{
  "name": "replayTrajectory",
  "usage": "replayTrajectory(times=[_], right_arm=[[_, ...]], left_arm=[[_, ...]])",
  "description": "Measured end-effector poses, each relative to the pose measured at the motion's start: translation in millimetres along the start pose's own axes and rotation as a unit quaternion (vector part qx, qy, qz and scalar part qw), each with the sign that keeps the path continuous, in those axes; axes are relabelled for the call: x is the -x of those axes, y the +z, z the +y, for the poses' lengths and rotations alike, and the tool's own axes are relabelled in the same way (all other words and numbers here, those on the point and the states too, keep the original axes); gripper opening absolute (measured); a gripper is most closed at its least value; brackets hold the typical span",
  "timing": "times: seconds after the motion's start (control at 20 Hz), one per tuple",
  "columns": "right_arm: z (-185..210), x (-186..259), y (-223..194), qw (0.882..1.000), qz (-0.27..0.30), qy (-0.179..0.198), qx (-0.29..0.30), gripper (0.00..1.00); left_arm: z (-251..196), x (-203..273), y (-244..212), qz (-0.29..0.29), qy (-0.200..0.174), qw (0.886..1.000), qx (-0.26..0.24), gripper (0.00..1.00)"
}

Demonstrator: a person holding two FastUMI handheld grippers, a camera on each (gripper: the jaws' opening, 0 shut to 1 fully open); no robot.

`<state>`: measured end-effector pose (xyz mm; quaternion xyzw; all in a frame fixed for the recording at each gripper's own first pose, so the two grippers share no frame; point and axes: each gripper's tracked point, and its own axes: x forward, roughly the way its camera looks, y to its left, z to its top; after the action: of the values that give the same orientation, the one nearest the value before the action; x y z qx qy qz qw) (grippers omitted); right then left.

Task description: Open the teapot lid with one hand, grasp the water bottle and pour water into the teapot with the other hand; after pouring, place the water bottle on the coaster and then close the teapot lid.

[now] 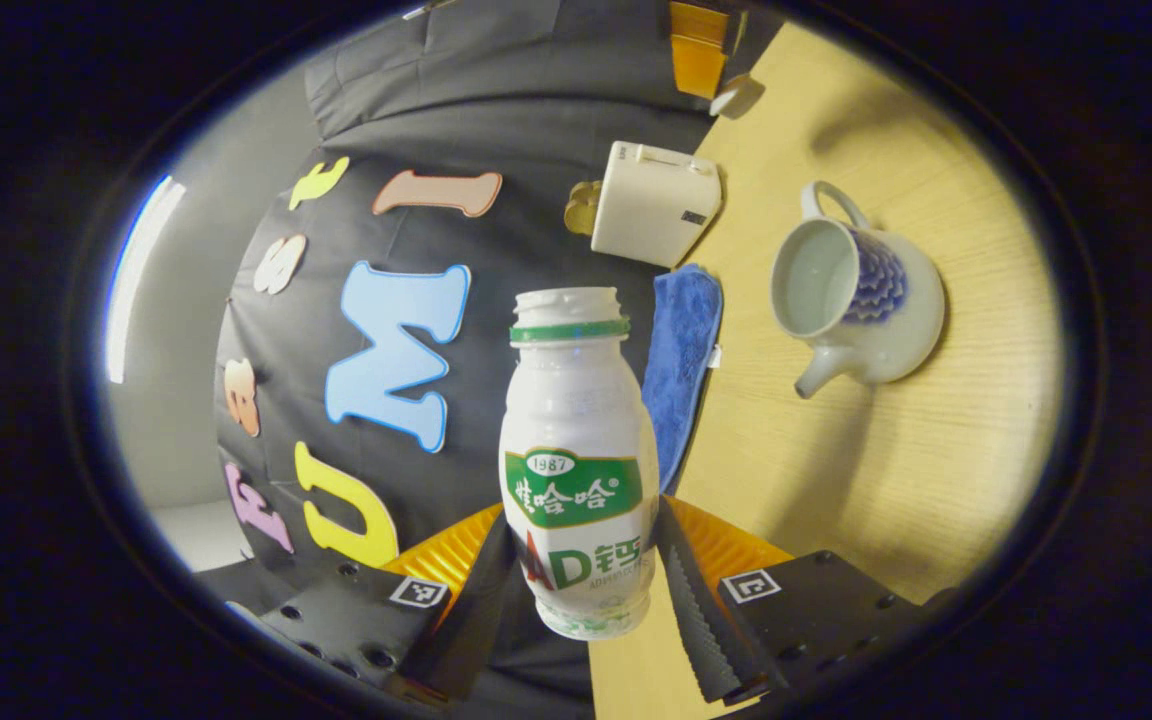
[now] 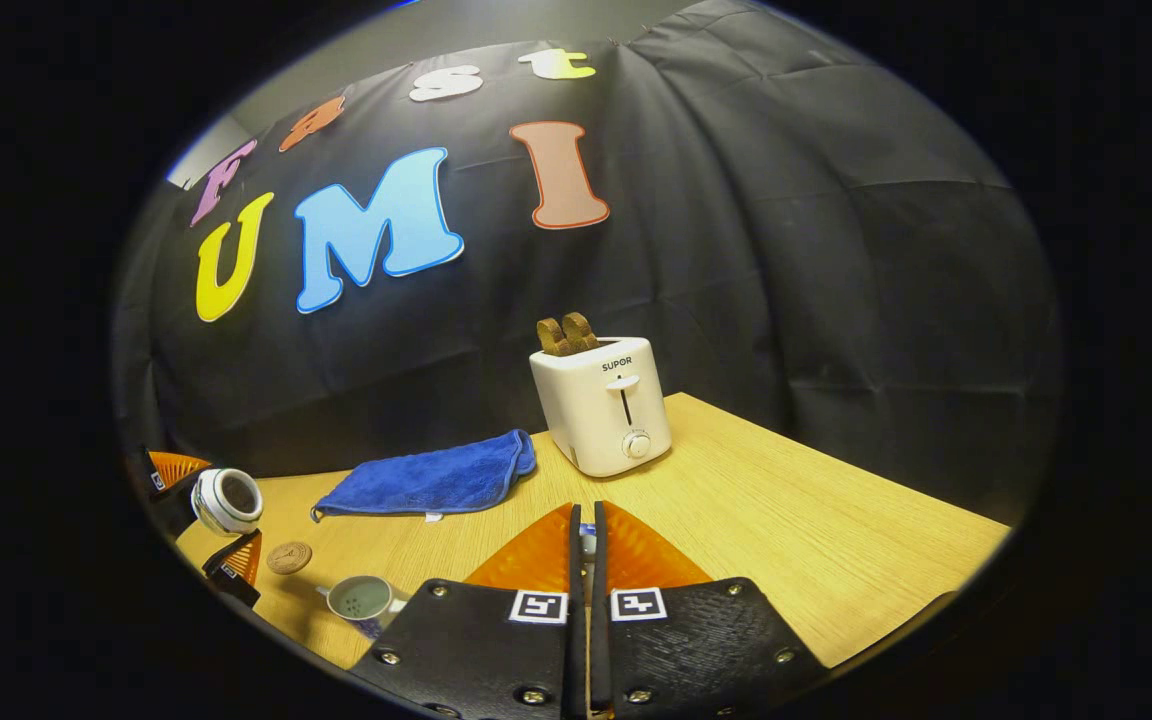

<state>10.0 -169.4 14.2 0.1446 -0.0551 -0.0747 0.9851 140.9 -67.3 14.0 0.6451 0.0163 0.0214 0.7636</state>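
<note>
Left gripper (image 1: 586,590) clamps bottle (image 1: 578,470), clear of open teapot (image 1: 861,305)

The left gripper view is rolled onto its side above the table (image 1: 836,480), looking across it toward the booth wall, with the teapot (image 1: 861,305) fairly near. The right gripper view sits level and farther back, facing the same wall. The 2 views share the toaster (image 1: 654,203) (image 2: 604,405), the blue cloth (image 1: 681,370) (image 2: 431,478) and the teapot (image 2: 361,598) (small, low left here).
</note>
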Motion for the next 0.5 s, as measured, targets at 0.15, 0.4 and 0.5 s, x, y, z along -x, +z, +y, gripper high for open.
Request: replayTrajectory(times=[0.15, 0.4, 0.5], right_arm=[[-1, 0, 0, 1.0, 0.0, -0.001, -0.002, 0.01], [-2, 0, -1, 1.0, 0.002, 0.0, -0.005, 0.01], [-1, -1, -1, 1.0, 0.003, 0.0, -0.005, 0.01]], left_arm=[[0, -2, 6, -0.006, 0.004, 1.0, -0.028, 0.78], [-1, -3, 13, -0.016, 0.008, 0.997, -0.073, 0.9], [-3, -5, 14, -0.018, 0.008, 0.996, -0.087, 0.9]])
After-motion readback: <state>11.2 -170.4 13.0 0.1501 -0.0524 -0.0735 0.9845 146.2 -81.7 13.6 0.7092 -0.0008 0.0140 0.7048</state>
